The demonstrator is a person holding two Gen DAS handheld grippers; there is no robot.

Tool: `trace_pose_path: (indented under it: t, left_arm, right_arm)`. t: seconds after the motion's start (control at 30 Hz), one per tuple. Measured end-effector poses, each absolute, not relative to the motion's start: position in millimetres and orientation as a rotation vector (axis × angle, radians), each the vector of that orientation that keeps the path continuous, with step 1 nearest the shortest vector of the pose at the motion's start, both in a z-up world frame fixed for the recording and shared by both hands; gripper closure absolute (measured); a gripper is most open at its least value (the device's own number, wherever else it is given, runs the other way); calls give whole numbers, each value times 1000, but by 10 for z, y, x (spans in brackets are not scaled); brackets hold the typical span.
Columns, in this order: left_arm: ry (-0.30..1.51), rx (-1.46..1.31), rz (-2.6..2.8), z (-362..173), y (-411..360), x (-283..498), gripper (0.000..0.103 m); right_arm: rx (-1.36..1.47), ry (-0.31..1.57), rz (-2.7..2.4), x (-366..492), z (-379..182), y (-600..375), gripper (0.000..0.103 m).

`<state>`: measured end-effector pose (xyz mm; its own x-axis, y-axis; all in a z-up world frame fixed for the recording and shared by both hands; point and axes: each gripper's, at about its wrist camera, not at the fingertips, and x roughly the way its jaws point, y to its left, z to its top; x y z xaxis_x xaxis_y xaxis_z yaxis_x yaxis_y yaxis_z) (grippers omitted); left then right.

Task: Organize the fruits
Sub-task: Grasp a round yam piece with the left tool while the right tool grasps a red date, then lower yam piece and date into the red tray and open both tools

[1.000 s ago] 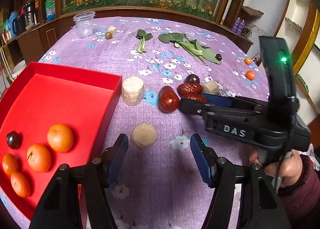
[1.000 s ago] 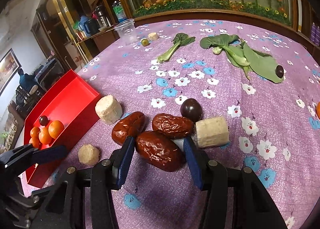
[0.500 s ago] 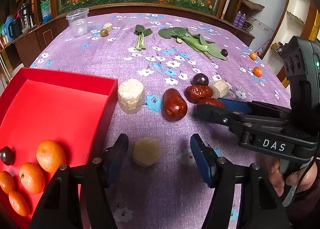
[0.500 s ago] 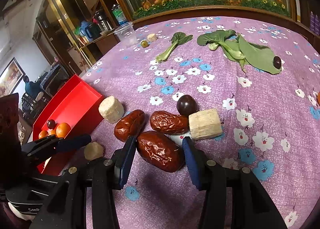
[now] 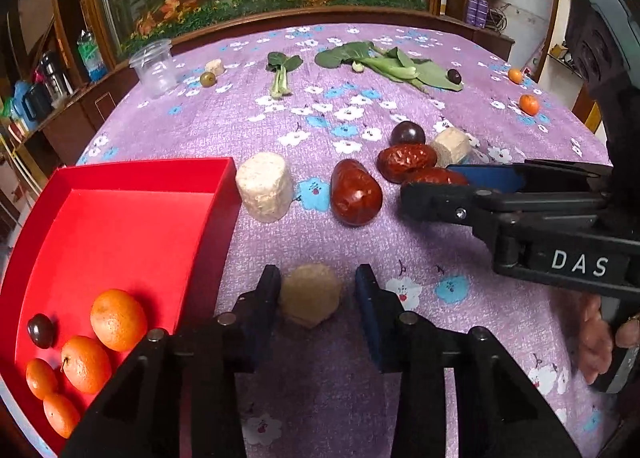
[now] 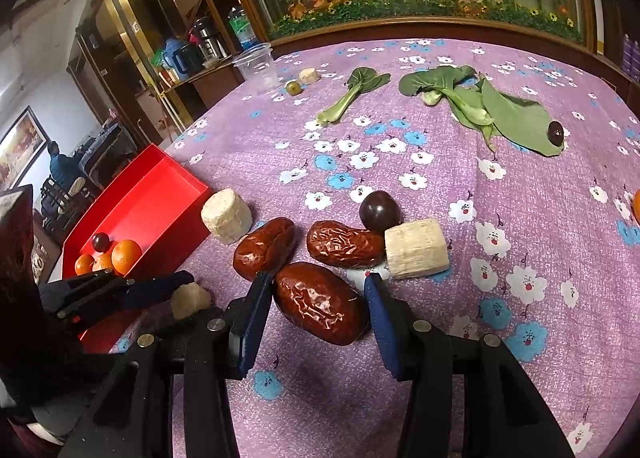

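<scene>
My left gripper (image 5: 316, 298) is open around a small beige chunk (image 5: 310, 294) on the purple cloth, next to the red tray (image 5: 120, 226). The left pad touches the chunk; a gap stays on the right. The tray holds several oranges (image 5: 118, 320) and a dark plum (image 5: 40, 330). My right gripper (image 6: 316, 306) is open around a large red date (image 6: 320, 302); the left pad touches it. Two more dates (image 6: 266, 248) (image 6: 344, 244), a dark plum (image 6: 380, 212) and a beige block (image 6: 416, 248) lie just beyond. The right gripper shows in the left wrist view (image 5: 452, 188).
A beige cylinder (image 5: 264, 192) stands by the tray's corner. Farther back lie green leaves (image 6: 480, 106), a bok choy (image 6: 348, 96), a dark plum (image 6: 556, 132), a clear cup (image 6: 258, 68), an olive (image 6: 294, 88) and two small oranges (image 5: 528, 104) at the right edge.
My left gripper has moved forward so the beige chunk now sits between its fingers, which have narrowed. My right gripper stays around the large date.
</scene>
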<state>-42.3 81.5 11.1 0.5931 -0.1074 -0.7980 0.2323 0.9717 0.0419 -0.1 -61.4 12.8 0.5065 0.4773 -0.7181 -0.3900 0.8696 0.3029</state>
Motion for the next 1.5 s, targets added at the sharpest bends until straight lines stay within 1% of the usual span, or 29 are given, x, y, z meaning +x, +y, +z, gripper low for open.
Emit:
trace_pose_path:
  t: [0.1,0.4,0.67,0.83,1.03,1.07,1.13,1.4,1.47,1.5]
  left_arm:
    - [918,117,-188,114,881,-404,74]
    - [868,-20,-172,343,1130,-580,74]
    - [827,-182,-107,636,1884,-794,73]
    - [821,-208,-18,764,2464,-666,73]
    - [854,-273,50,686,2992,-399,73]
    - [863,-284,58,650,3058,-349,73]
    - [882,-294,63,584,3131,-264,73]
    - [918,-326,54,441,3206,-73,73]
    - [915,-361,43,423,3240,-74,66]
    - [911,-381,37,419,3264,-83,56]
  right_arm:
    - [108,892,521,-3,139,-621,51]
    - [135,863,542,-44,195,-643,51]
    - [156,844,585,-241,419,-480,51]
    - [127,841,664,-300,661,-78,52]
    - [49,867,754,-312,710,575,52]
    - [40,872,760,-308,695,646,54]
    - [19,887,771,-277,644,816,58]
    - [-4,933,746,-39,421,1108,59]
    - [6,928,737,2,419,1073,59]
    - [7,925,731,11,426,1062,59]
